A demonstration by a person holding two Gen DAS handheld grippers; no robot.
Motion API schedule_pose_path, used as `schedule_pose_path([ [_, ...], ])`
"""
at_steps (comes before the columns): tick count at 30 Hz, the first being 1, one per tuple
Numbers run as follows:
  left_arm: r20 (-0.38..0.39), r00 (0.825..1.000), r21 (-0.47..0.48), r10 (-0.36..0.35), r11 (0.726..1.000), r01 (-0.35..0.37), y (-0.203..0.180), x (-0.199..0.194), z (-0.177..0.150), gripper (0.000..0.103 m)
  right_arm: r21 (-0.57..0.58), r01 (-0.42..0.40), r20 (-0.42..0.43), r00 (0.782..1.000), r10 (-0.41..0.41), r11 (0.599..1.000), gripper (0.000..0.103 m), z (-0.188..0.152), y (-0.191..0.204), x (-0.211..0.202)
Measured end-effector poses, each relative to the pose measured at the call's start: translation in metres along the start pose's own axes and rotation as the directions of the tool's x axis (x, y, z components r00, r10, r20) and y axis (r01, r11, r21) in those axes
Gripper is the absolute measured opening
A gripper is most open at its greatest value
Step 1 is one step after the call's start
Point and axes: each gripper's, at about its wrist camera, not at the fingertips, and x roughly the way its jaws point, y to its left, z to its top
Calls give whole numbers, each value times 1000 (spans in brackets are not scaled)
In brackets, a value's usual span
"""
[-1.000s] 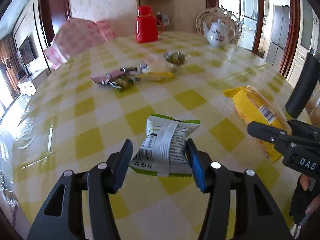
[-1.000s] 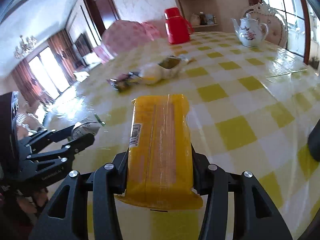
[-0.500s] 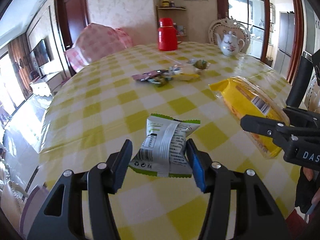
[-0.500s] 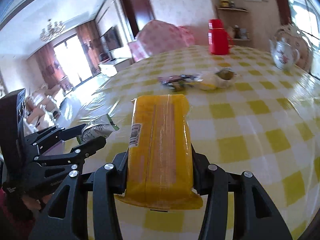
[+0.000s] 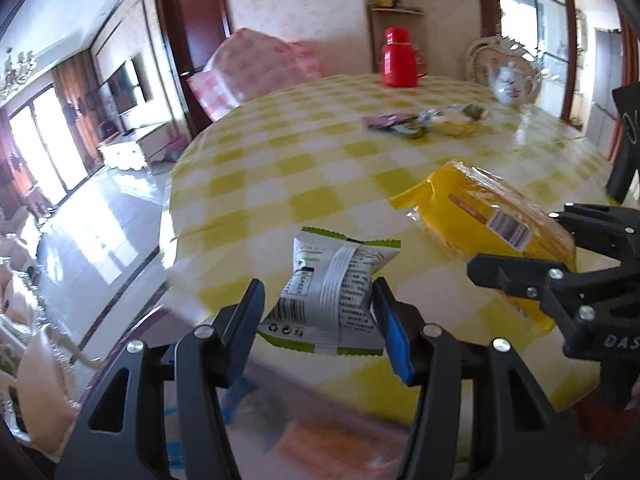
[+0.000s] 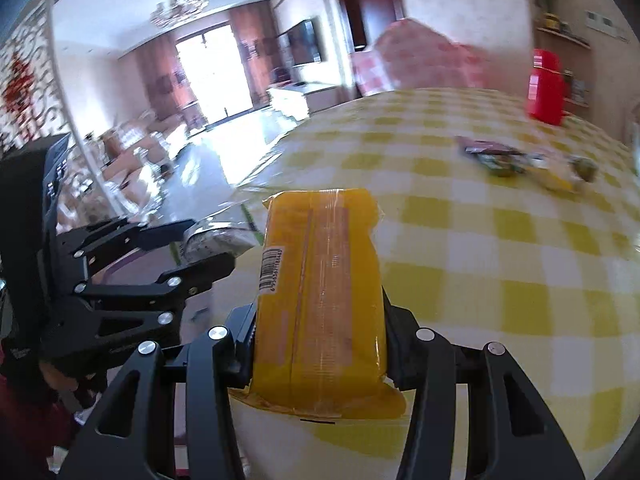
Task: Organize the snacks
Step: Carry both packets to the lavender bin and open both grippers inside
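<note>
My left gripper [image 5: 320, 312] is shut on a white and green snack packet [image 5: 332, 296], held in the air over the near left edge of the table. My right gripper [image 6: 320, 320] is shut on a long yellow snack pack [image 6: 320, 288], also held above the table's near edge. The yellow pack [image 5: 492, 220] and the right gripper [image 5: 560, 276] show at the right of the left wrist view. The left gripper [image 6: 188, 248] with its packet [image 6: 216, 240] shows at the left of the right wrist view. A small pile of snacks [image 5: 424, 122] lies far across the yellow checked table [image 5: 300, 168].
A red thermos [image 5: 398, 62] and a white teapot [image 5: 510, 82] stand at the table's far side. A pink covered chair [image 5: 256, 68] is behind the table. The floor [image 5: 100, 240] lies open to the left. Something blurred and orange [image 5: 316, 444] sits low below the table edge.
Both grippers have pulled back and swung left with their packs still held. The table has dropped away and its left edge and the floor have come into view.
</note>
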Motion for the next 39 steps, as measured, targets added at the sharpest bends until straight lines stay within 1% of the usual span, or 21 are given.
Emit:
schedule_pose_path([
  [4,-31,997,-7,68,998,-68,31,-4,-19,56,-50,-62,-52,997,60,997,48,-5,35,21],
  [6,-53,995,-16,90,996,-91,47,-5,-28,56,-89,-85,-80,994,78,992,48,-9,55,30],
  [12,-134,977,-33,168,984,-174,93,-4,-59,56,-188,-161,-155,979,133,969,48,-26,104,46],
  [15,-165,967,-53,195,977,-206,110,-4,-73,56,-240,-203,-199,967,157,949,48,-37,126,53],
  [19,-189,956,-75,225,967,-242,126,-4,-82,56,-298,-275,-261,945,199,914,48,-54,150,57],
  [21,-201,950,-81,239,962,-260,129,-3,-83,57,-297,-342,-301,920,253,892,49,-60,156,58],
  [22,-211,943,-75,255,958,-276,130,-2,-84,59,-296,-378,-325,903,280,877,51,-63,159,59],
  [23,-219,938,-70,269,954,-290,130,-1,-83,62,-301,-402,-342,892,296,865,61,-65,162,57],
  [24,-224,930,-66,292,947,-314,129,1,-82,77,-305,-410,-338,891,304,860,66,-66,167,55],
  [25,-220,928,-66,302,944,-323,129,2,-82,89,-312,-409,-312,897,315,857,73,-64,166,49],
  [27,-209,926,-61,315,941,-333,125,3,-78,92,-316,-390,-275,910,310,865,73,-60,160,41],
  [28,-208,923,-52,323,939,-341,120,5,-75,94,-305,-373,-256,918,302,876,73,-57,153,37],
  [30,-199,923,-40,331,938,-345,115,8,-70,95,-263,-343,-221,931,289,902,74,-51,135,31],
  [31,-193,924,-32,329,939,-341,109,9,-66,96,-244,-327,-208,937,280,913,76,-49,126,30],
  [33,-185,928,-18,323,943,-332,99,13,-59,96,-193,-270,-169,956,239,943,78,-46,102,24],
  [37,-154,943,33,296,955,-295,63,24,-37,96,-117,-198,-107,977,186,973,87,-38,56,17],
  [39,-134,952,46,276,961,-272,45,28,-26,96,-93,-161,-84,985,154,982,87,-40,37,8],
])
